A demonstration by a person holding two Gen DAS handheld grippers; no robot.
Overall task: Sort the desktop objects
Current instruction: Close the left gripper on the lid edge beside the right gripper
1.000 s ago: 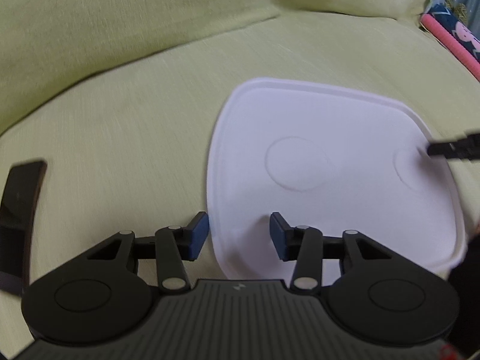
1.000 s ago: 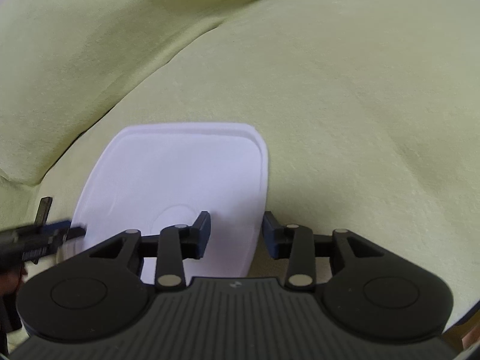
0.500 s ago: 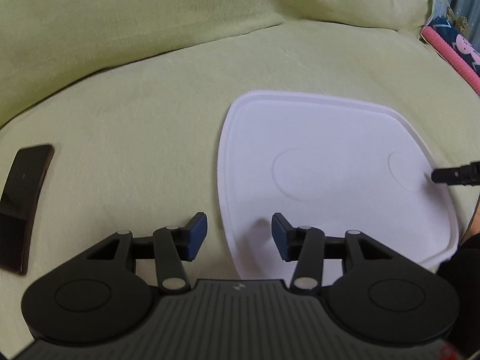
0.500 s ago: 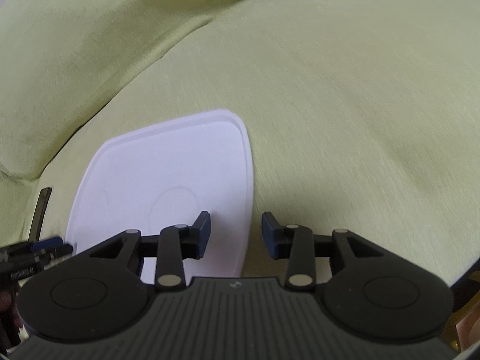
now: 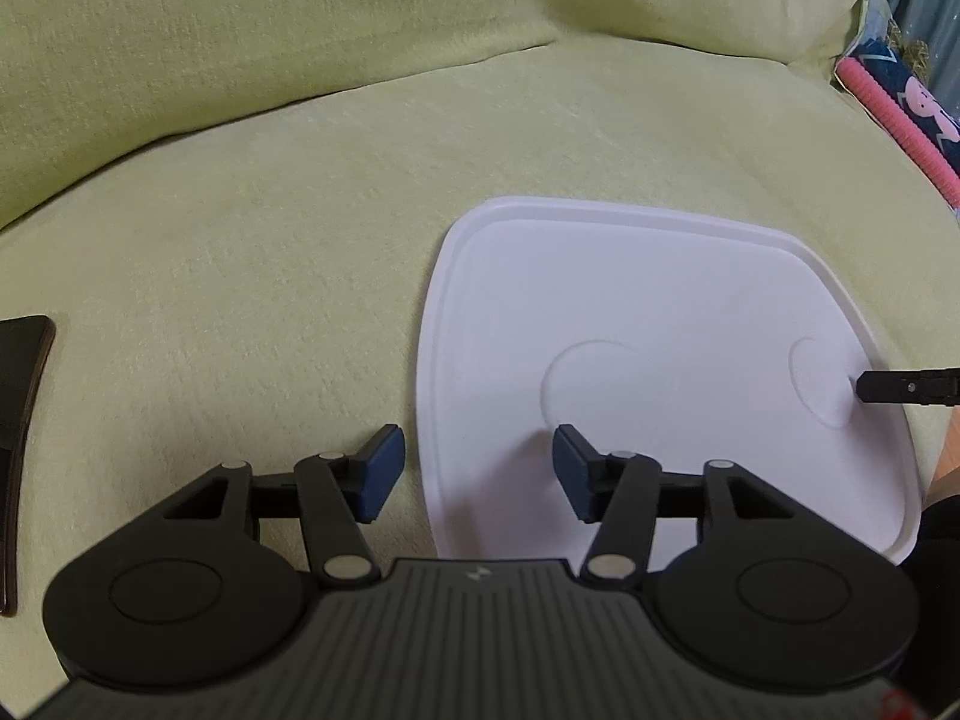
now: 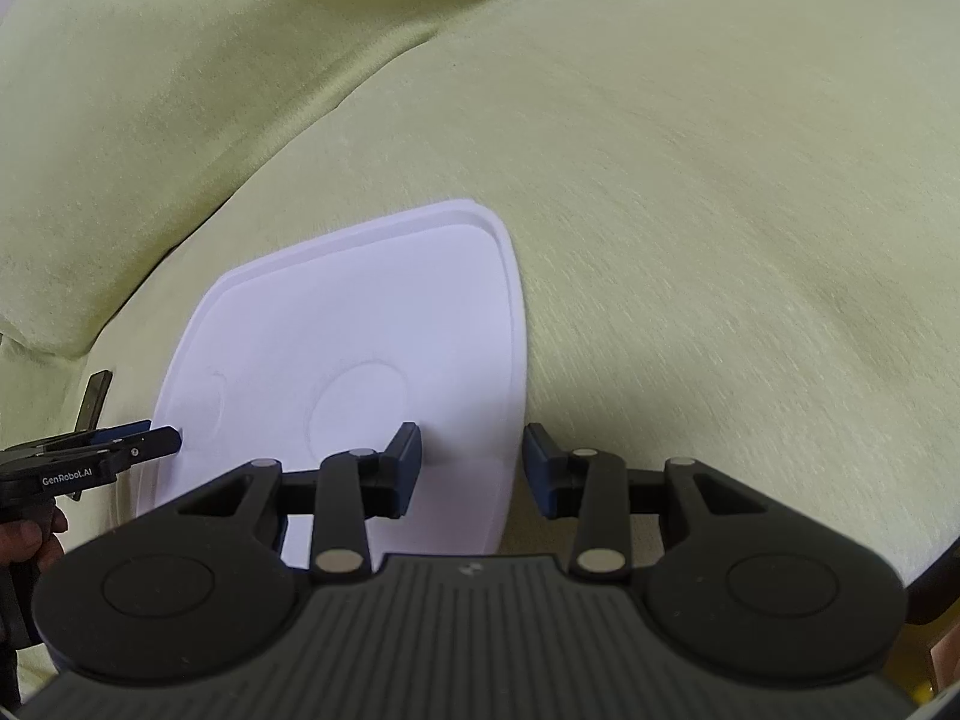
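A white flat tray lies on a yellow-green sofa seat; it also shows in the right wrist view. My left gripper is open and empty, its jaws straddling the tray's near left edge. My right gripper is open and empty, straddling the tray's right edge. A dark phone lies on the seat at the far left; a sliver of it shows in the right wrist view. The right gripper's tip shows over the tray's right side. The left gripper shows at the tray's left.
The sofa backrest rises behind the seat. A pink and navy patterned item lies at the far right edge of the sofa. The seat cushion stretches to the right of the tray.
The left gripper has drawn slightly back and left; the phone has slid further to the view's edge. The right gripper has shifted; the tray now sits more centred before it. Both stay open.
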